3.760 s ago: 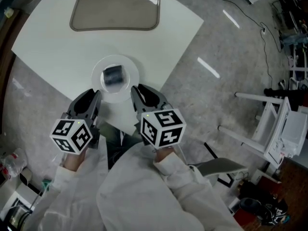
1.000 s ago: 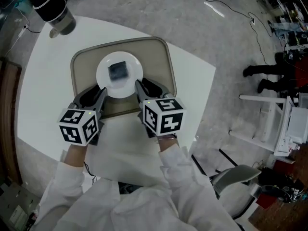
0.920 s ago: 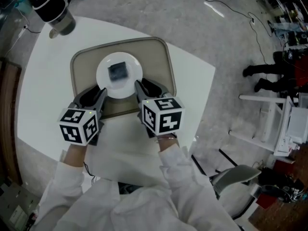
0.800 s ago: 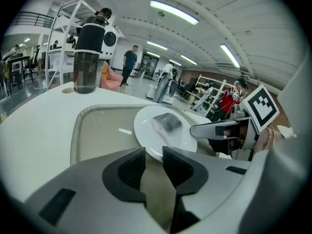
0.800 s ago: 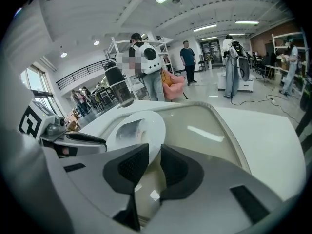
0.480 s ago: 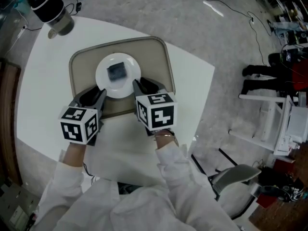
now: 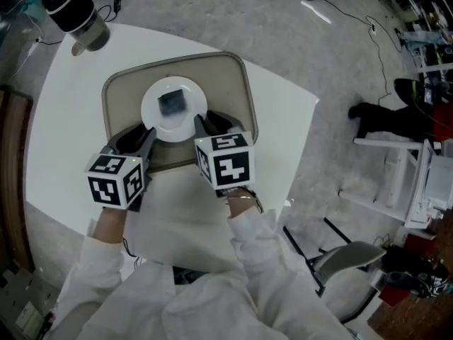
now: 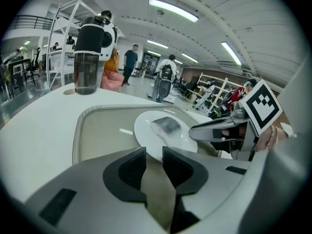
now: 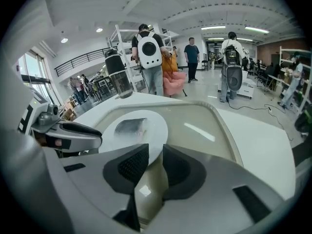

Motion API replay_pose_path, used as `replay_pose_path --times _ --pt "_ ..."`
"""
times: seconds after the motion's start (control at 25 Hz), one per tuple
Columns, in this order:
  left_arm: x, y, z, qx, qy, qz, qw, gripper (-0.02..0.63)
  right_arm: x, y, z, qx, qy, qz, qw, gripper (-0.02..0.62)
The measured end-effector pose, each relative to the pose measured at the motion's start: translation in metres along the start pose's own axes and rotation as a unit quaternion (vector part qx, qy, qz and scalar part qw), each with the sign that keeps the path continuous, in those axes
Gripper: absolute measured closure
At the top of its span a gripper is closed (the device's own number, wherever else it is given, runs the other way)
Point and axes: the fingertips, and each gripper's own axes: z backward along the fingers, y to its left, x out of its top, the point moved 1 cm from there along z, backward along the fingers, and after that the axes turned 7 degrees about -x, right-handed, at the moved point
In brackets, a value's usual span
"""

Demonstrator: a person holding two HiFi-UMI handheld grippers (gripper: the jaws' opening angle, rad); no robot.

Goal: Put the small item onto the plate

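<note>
A white plate [image 7: 174,110] rests on a beige tray [image 7: 237,91] and carries the small item [image 7: 170,104], a dark grey block. My left gripper [image 7: 145,137] is shut on the plate's near-left rim. My right gripper [image 7: 202,126] is shut on its near-right rim. In the left gripper view the plate [image 8: 178,139] edge runs into the narrow gap of the left gripper [image 8: 154,156], with the item [image 8: 165,126] beyond. The right gripper view shows the plate [image 9: 152,129] rim between the pads of the right gripper [image 9: 156,155], and the item [image 9: 130,126] on it.
The tray lies on a white table [image 7: 283,119]. A black-lidded blender cup [image 7: 74,16] stands at the table's far left corner. A chair [image 7: 340,257] and a white rack [image 7: 403,183] stand on the floor to the right. Several people are in the background.
The plate went from over the table's near edge onto the tray. In the last second the right gripper has shifted slightly left and rolled; the left has barely moved.
</note>
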Motion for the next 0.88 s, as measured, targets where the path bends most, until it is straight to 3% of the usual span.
replay_pose_path --times 0.4,0.72,0.88 --pt "0.012 -0.001 0.011 0.007 -0.033 0.012 0.9994 0.511 0.005 -0.003 0.013 -0.005 -0.029 -0.008 1.0 0.514" --pt "0.022 -0.03 0.032 0.002 -0.065 0.004 0.9979 0.511 0.018 0.006 0.055 0.019 -0.074 -0.018 0.997 0.514" --pt "0.024 -0.053 0.047 0.003 -0.087 -0.004 0.9962 0.512 0.024 0.013 0.083 0.053 -0.109 -0.032 0.992 0.515"
